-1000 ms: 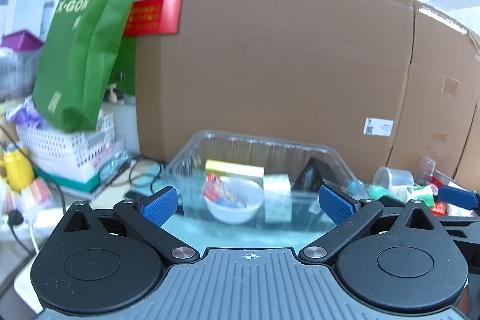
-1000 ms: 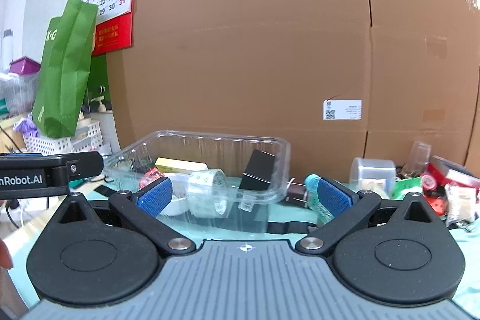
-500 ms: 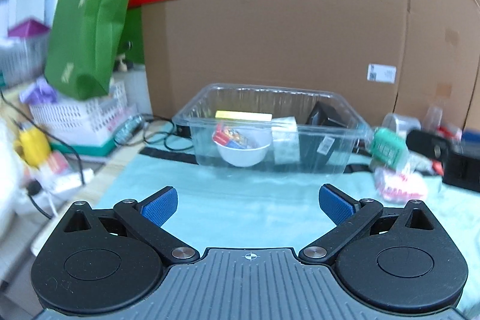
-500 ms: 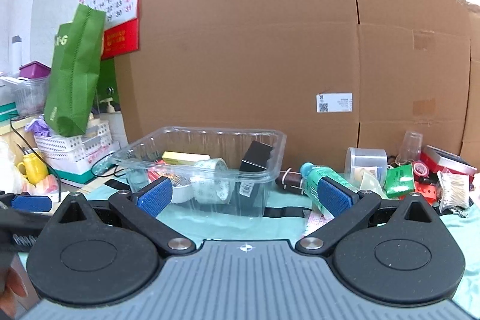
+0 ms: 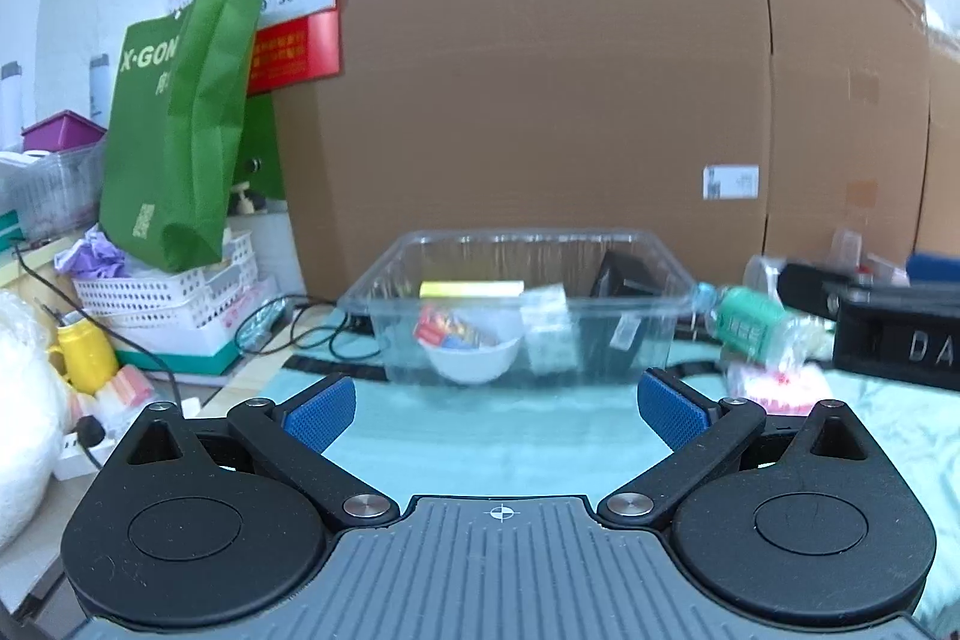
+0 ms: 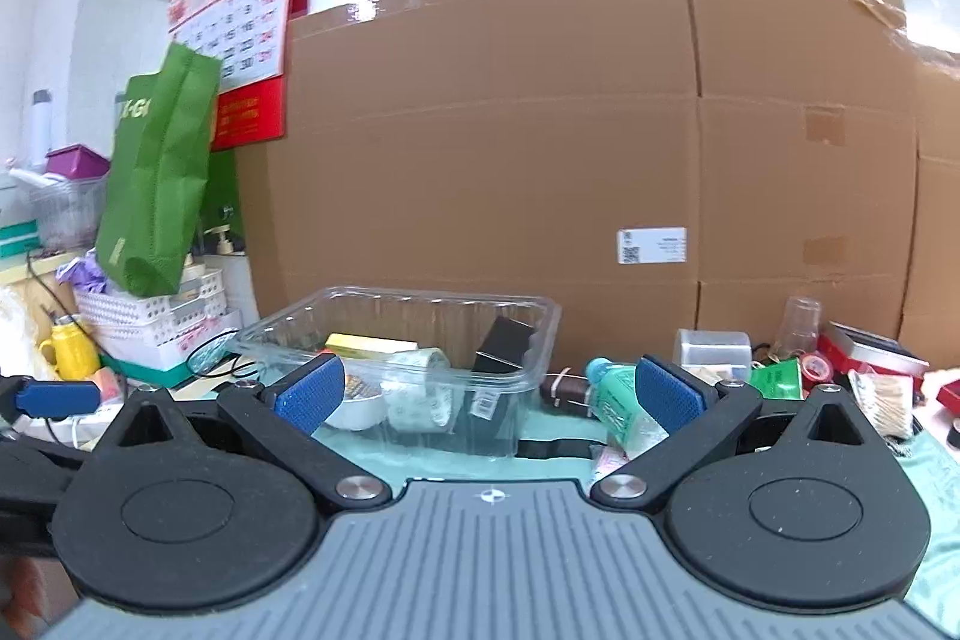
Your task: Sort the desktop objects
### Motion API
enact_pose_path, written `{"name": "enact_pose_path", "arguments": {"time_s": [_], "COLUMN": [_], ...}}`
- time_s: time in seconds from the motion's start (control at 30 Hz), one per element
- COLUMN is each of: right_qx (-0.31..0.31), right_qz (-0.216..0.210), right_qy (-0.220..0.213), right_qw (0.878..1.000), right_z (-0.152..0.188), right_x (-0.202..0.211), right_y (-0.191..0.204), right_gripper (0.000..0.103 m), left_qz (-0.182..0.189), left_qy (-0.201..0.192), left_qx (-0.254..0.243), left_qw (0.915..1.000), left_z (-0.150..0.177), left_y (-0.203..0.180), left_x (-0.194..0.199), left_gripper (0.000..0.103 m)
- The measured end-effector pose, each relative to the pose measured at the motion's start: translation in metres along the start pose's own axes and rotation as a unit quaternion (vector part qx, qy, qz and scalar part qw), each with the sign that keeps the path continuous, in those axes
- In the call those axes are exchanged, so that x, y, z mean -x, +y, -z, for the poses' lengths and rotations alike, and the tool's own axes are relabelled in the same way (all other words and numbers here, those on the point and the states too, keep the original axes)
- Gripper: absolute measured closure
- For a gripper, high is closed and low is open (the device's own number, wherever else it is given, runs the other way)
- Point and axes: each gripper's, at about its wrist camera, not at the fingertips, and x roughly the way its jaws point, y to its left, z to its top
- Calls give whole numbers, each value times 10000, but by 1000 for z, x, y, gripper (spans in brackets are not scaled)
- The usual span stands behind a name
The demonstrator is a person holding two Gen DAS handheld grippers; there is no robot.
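Both tools are held above the teal cloth [image 5: 492, 436] with nothing between their fingers: the left gripper [image 5: 497, 406] has its 2 blue pads spread wide, and the right gripper [image 6: 489, 391] is spread just as wide. Ahead of both sits a clear plastic tray [image 5: 672, 292] against the cardboard wall [image 5: 540, 100], holding a white bowl [image 5: 477, 364], a tape roll [image 6: 417, 388], a yellow box [image 5: 471, 288] and a black box [image 6: 501, 346]. A green bottle [image 6: 612, 394] lies on its side just right of the tray.

Bare teal cloth [image 5: 498, 436] lies open before the clear plastic tray [image 5: 384, 334]; cardboard wall [image 5: 540, 112] blocks behind; green bottle [image 6: 615, 397] crowds its right.
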Motion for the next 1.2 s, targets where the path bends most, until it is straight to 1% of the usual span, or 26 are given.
{"name": "enact_pose_path", "arguments": {"time_s": [0.1,0.2,0.27,0.4,0.47,0.87,1.2], "right_qx": [-106,-158,-150,-91,-86,-1,50], "right_qz": [35,68,74,73,39,-3,-34], "right_qy": [115,208,254,292,307,367,373], "right_qw": [9999,9996,9995,9995,9995,9993,9993], "right_z": [3,6,8,11,12,17,18], "right_x": [-5,-9,-12,-13,-14,-16,-16], "right_y": [-5,-7,-6,-3,-2,4,6], "right_gripper": [0,0,0,0,0,0,0], "left_qz": [-16,-37,-20,189,151,110,203], "left_qy": [-76,-49,-44,57,76,152,170], "left_qx": [-83,-188,-166,56,138,102,185], "left_qw": [9999,9998,9999,9998,9998,9998,9995], "left_z": [-3,-4,-5,-4,-3,-2,-1], "left_y": [-1,-2,0,9,12,14,18], "left_x": [-3,-6,-8,-13,-15,-25,-27], "left_gripper": [0,0,0,0,0,0,0]}}
